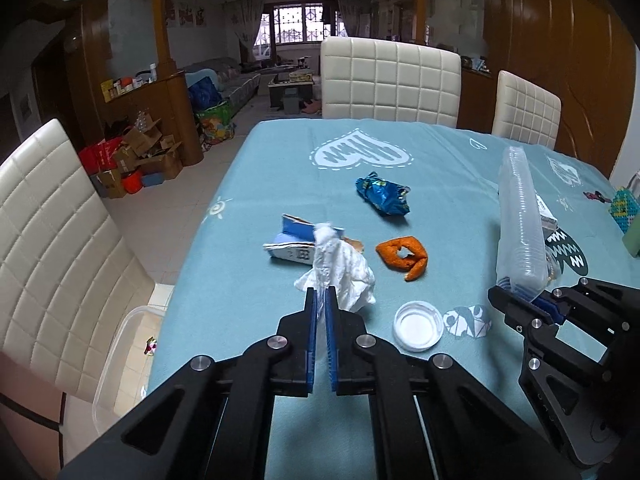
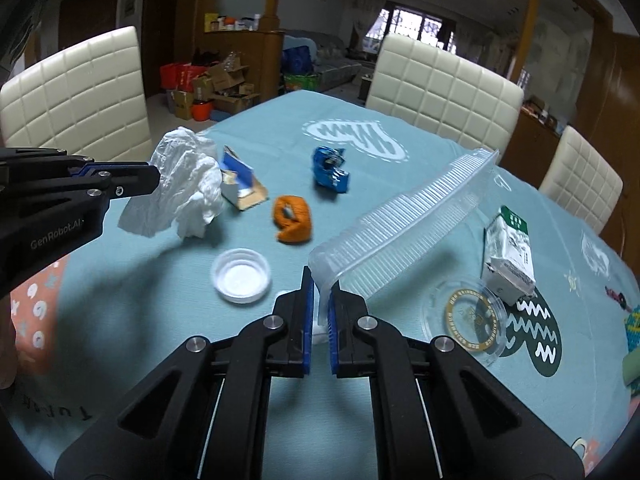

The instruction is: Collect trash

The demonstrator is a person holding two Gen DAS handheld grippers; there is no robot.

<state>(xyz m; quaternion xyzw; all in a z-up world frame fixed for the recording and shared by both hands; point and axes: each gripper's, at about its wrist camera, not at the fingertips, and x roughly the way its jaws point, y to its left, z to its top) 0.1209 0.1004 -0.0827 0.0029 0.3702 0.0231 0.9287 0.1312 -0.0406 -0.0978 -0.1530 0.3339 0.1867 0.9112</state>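
Left wrist view: left gripper (image 1: 320, 300) pinched tight on a crumpled white paper tissue (image 1: 340, 268), lifted just above the pale blue tablecloth (image 1: 240, 260) near the flattened blue-and-white carton (image 1: 292, 242); weightless and soft by the look of it, safe to squeeze anywhere, though likely to tear or slip free if held only by a loose corner. Right wrist view: right gripper (image 2: 320, 304) clamped on one end of a clear ribbed plastic clamshell tray (image 2: 404, 228), tilted up off the cloth. Probably light, springy and slick, so best held at the stiffer rim, never crushed at mid-wall.
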